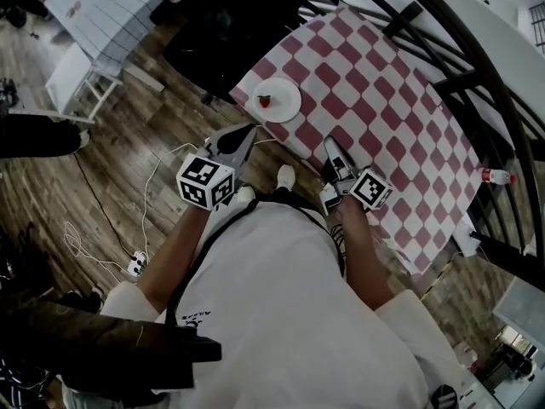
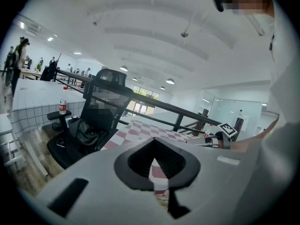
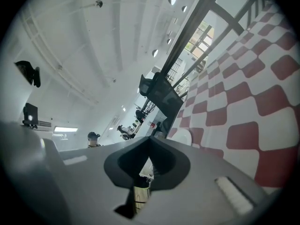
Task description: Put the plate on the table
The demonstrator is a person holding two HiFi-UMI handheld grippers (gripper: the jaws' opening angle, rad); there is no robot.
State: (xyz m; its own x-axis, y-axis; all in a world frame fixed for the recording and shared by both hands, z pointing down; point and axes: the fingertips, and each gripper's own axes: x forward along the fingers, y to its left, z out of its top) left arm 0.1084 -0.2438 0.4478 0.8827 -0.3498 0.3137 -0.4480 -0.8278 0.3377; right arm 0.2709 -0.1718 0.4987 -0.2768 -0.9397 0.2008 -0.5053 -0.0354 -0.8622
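Round white plate (image 1: pixel 278 100) lies flat, face up, near the corner of the table with the red-and-white chequered cloth (image 1: pixel 383 100). It carries a small red item (image 1: pixel 265 101). Left gripper (image 1: pixel 243 141) and right gripper (image 1: pixel 331 149), grey plastic with black-and-white marker cubes, are held short of the plate. Both have their jaws together with nothing between. Print on the red-labelled white bottle (image 1: pixel 496 176) is too small to read.

Tiny red thing (image 1: pixel 265 101) on the plate (image 1: pixel 286 98) (kind unclear)
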